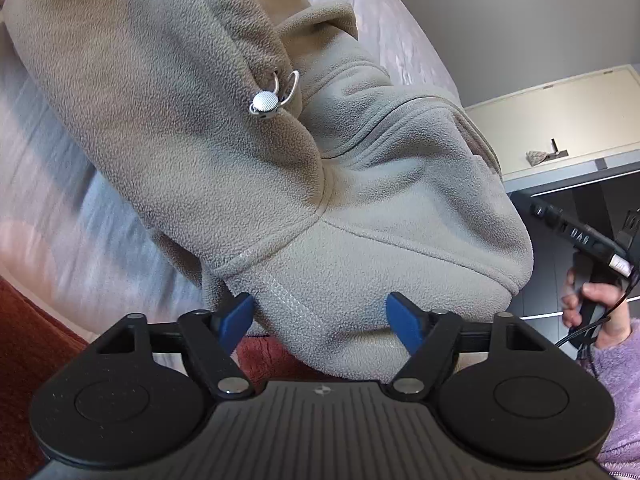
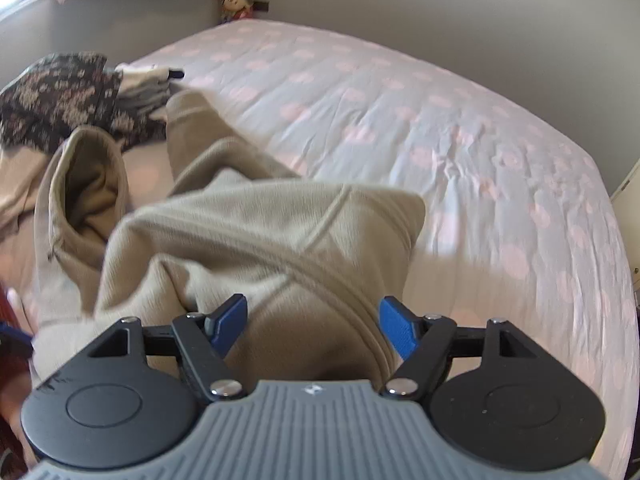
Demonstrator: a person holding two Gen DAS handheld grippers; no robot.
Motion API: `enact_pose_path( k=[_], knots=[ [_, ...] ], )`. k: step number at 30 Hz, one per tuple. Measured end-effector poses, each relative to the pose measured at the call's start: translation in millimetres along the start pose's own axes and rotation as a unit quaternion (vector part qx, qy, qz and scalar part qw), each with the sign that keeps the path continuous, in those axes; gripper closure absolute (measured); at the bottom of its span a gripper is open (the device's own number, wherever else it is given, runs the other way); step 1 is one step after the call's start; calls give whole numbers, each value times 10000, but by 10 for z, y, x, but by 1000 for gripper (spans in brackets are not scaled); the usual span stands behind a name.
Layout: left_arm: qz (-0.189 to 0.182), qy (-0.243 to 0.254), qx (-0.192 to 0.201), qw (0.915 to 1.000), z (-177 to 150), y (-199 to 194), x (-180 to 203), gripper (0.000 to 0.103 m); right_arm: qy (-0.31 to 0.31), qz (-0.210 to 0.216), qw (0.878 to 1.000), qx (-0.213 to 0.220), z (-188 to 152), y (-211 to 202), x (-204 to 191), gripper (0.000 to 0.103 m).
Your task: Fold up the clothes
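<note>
A beige fleece hoodie (image 1: pixel 224 128) fills the left wrist view, lifted off the bed, with a metal cord stopper (image 1: pixel 265 103) on its drawstring. My left gripper (image 1: pixel 320 316) has its blue fingers (image 1: pixel 236 318) pressed into a thick fold of the fleece hem. In the right wrist view the same hoodie (image 2: pixel 256 240) hangs bunched over the bed. My right gripper (image 2: pixel 312 326) holds a thick fold of it between its blue fingers (image 2: pixel 394 326). The fingertips are buried in cloth in both views.
The bed (image 2: pixel 440 120) has a pale sheet with pink spots. A dark floral garment (image 2: pixel 60 96) and folded clothes (image 2: pixel 148 84) lie at its far left. A cream cabinet top (image 1: pixel 560 120) stands to the right, and a red rug (image 1: pixel 24 340) lies below.
</note>
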State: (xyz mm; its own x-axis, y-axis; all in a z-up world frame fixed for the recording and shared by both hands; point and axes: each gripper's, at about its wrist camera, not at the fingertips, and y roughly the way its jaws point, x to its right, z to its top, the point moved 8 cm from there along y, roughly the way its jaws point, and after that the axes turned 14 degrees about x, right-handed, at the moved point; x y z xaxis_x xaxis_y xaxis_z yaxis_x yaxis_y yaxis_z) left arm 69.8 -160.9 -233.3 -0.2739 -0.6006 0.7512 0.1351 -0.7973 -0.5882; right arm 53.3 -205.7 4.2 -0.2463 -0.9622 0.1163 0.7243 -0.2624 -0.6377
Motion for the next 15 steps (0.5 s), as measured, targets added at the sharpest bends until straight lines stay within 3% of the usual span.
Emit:
enact_pose_path(
  k=[7,15],
  knots=[
    [-197,-407,-354,9983,-187,141,-2,28,-825,-179,9962,-198,-283,33,197,27],
    [-269,-327,-251,9988,-187,348,60,31,-1394,-130,9901,-104,-445,295,273,27]
  ],
)
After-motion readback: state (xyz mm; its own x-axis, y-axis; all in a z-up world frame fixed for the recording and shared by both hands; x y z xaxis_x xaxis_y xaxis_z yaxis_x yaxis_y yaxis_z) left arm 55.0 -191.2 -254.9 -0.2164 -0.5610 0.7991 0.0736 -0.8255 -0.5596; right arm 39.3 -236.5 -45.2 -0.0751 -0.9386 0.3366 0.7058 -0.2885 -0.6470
